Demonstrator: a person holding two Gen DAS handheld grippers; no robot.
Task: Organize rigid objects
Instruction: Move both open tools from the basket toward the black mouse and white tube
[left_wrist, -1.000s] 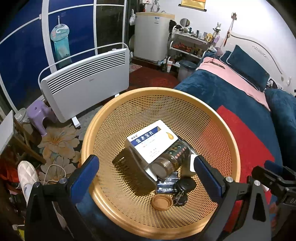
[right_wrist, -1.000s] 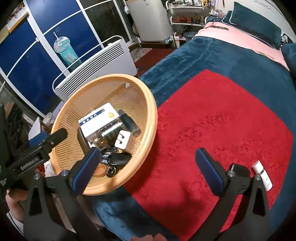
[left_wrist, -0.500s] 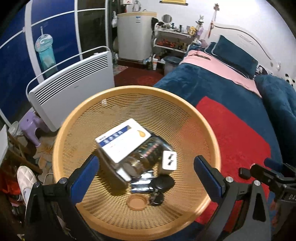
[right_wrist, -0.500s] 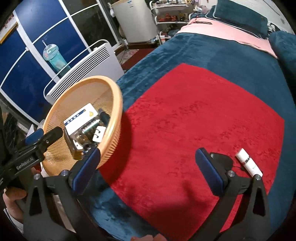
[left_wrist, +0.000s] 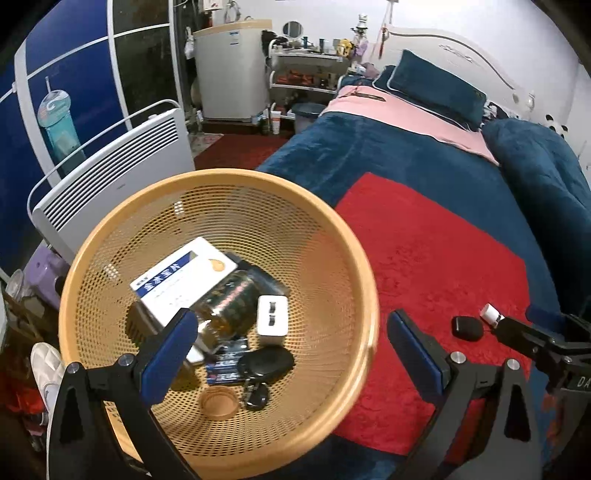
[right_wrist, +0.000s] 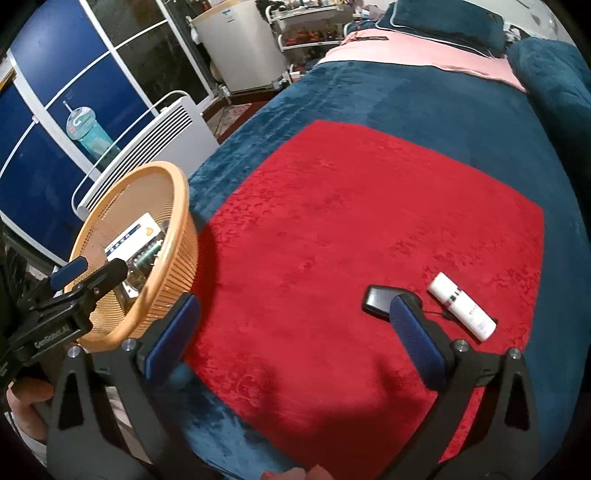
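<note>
Left gripper (left_wrist: 288, 347): jaws spread wide, empty — over the orange basket (left_wrist: 343, 236).
Basket contents: white box (left_wrist: 183, 282), glass jar (left_wrist: 229, 302), white charger (left_wrist: 272, 319), black key fob (left_wrist: 266, 363).
Right gripper (right_wrist: 291, 332): jaws apart, empty — above the red cloth (right_wrist: 369, 221).
On cloth: black fob (right_wrist: 378, 300) near white tube (right_wrist: 461, 311).

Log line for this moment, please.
left gripper: open, over orange mesh basket | right gripper: open, empty | on red cloth: black key fob, white tube
</note>
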